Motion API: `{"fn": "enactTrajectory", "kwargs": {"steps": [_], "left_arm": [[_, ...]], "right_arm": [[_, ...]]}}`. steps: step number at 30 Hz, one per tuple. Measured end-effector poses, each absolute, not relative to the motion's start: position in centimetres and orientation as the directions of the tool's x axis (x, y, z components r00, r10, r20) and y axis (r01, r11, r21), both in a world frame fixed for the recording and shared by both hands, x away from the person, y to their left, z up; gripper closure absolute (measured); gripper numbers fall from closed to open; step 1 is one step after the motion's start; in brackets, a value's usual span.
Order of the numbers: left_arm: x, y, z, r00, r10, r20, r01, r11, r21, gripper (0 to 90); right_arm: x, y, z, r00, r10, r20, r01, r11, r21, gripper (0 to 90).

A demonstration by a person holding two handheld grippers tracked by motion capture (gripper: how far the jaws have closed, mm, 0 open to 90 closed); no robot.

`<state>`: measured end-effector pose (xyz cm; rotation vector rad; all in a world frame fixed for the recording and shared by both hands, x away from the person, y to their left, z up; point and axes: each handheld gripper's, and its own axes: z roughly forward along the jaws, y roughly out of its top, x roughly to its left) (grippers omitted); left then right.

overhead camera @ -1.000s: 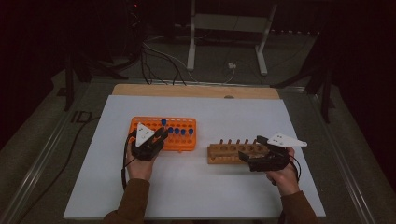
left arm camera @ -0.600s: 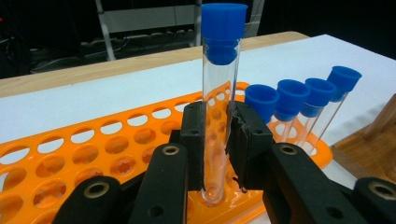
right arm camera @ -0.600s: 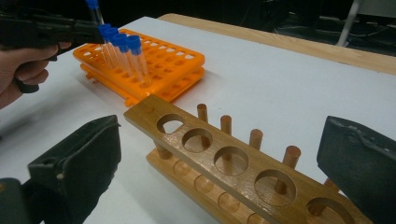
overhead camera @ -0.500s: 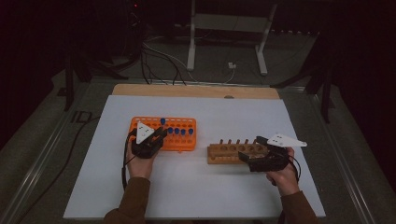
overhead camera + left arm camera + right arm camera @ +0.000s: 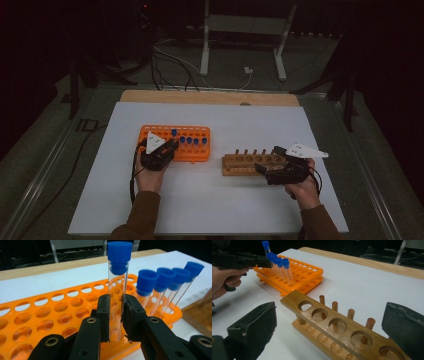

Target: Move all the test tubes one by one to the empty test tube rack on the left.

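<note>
While your white table [image 5: 215, 200] carries no readable writing, the orange rack [image 5: 50, 315] and wooden rack [image 5: 337, 325] are unlabelled too. Your left gripper [image 5: 115, 315] clamps a blue-capped tube [image 5: 118, 277] standing upright in the orange rack; your right gripper [image 5: 332, 330] gapes around the wooden rack's end.

The rack [image 5: 37, 312] was bright orange. In it stood clear tubes [image 5: 160, 297] with blue caps [image 5: 146, 280]. Right of the rack, the wooden stand [image 5: 250, 164] was honey-brown. The desk [image 5: 250, 125] was white; both grippers' fingers [image 5: 103, 315] were black.
</note>
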<state>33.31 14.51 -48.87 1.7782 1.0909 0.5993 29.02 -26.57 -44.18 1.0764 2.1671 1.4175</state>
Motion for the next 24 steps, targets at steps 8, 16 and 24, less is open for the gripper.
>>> {"fn": "enactTrajectory", "kwargs": {"steps": [8,16,24], "left_arm": [[33.29,14.50,-49.31,0.495,0.868,-0.047,0.433,-0.199,0.879,76.6],[33.36,14.39,-49.47,0.502,0.864,-0.036,0.443,-0.221,0.869,76.8],[33.40,14.28,-49.58,0.505,0.862,-0.031,0.454,-0.235,0.860,77.1]], "right_arm": [[29.02,-26.43,-44.27,-0.661,0.740,0.122,0.410,0.221,0.885,0.2],[29.01,-26.38,-44.35,-0.662,0.739,0.123,0.413,0.223,0.883,0.3],[29.02,-26.38,-44.36,-0.664,0.737,0.124,0.412,0.224,0.883,0.3]]}}
